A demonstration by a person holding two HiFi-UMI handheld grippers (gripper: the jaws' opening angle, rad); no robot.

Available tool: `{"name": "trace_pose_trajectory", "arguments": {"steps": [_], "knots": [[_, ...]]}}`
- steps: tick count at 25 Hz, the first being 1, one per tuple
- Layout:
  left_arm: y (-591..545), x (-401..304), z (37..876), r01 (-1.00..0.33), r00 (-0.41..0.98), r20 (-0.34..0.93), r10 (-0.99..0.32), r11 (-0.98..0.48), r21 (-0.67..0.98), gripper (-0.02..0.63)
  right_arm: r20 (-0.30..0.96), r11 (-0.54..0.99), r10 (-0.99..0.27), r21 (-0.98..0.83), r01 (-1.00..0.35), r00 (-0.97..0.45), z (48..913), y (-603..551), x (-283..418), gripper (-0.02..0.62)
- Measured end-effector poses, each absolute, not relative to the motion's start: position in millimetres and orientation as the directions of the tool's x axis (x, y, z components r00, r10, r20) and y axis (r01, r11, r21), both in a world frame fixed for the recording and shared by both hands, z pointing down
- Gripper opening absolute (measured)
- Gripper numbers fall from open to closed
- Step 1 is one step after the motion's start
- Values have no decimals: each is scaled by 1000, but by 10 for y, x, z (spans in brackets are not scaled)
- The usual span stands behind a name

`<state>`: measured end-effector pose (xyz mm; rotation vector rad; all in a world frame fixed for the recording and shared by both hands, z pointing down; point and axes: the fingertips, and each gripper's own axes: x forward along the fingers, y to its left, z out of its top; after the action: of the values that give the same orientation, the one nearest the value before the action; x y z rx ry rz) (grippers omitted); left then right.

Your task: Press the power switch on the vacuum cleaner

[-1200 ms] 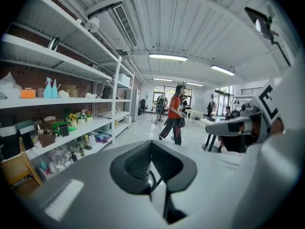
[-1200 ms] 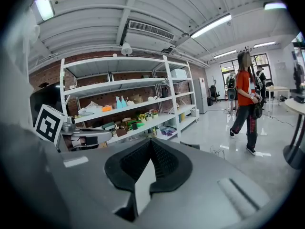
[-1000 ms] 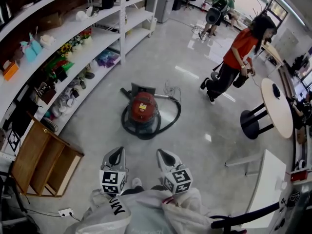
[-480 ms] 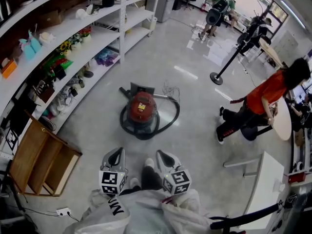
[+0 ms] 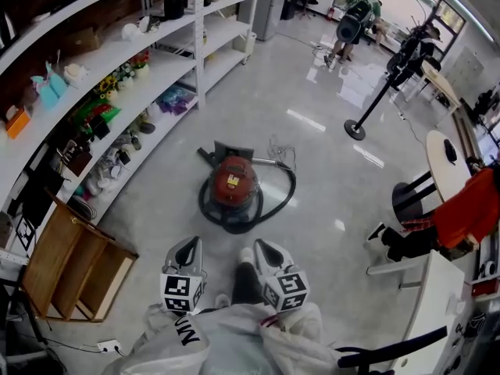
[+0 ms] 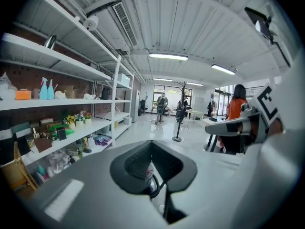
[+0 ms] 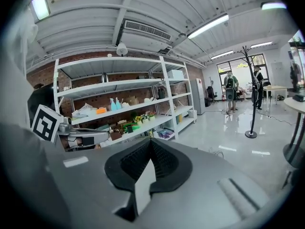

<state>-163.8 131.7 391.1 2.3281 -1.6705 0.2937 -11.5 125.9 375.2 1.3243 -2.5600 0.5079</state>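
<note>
The red canister vacuum cleaner stands on the grey floor ahead of me, its black hose looped round it and a flat black nozzle behind it. A pale label shows on its top; I cannot pick out a switch. My left gripper and right gripper are held side by side close to my body, well short of the vacuum, both shut and holding nothing. In the left gripper view, a bit of the red vacuum shows through the hollow between the shut jaws. The right gripper's camera faces the shelves.
Long white shelves full of small items run along the left. A wooden cabinet lies open at near left. A person in orange is by the round table at right. A coat stand and another person are farther off.
The person in orange has moved across to the right, down beside the round table. The view has shifted forward a little and my shoe now shows between the grippers. Both grippers stay shut.
</note>
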Motion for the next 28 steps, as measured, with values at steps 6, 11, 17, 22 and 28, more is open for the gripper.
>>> {"name": "trace_pose_trajectory", "arguments": {"steps": [6, 11, 17, 22, 28], "knots": [[1087, -1596, 3916, -951, 310, 321, -895, -299, 84, 0, 345, 531, -742, -220, -818, -575, 3767, 979, -55, 0], [845, -1546, 3944, -950, 309, 331, -892, -301, 79, 0, 349, 532, -737, -229, -815, -579, 3801, 731, -18, 0], [576, -1468, 3951, -950, 311, 351, -883, -302, 82, 0, 356, 523, -736, -241, -817, -576, 3837, 426, 61, 0], [305, -1414, 3961, -950, 310, 367, -877, -304, 76, 0, 365, 516, -734, -250, -819, -574, 3865, 164, 132, 0], [26, -1322, 3964, -950, 308, 376, -874, -306, 67, 0, 368, 518, -728, -256, -816, -578, 3908, -119, 216, 0]]}}
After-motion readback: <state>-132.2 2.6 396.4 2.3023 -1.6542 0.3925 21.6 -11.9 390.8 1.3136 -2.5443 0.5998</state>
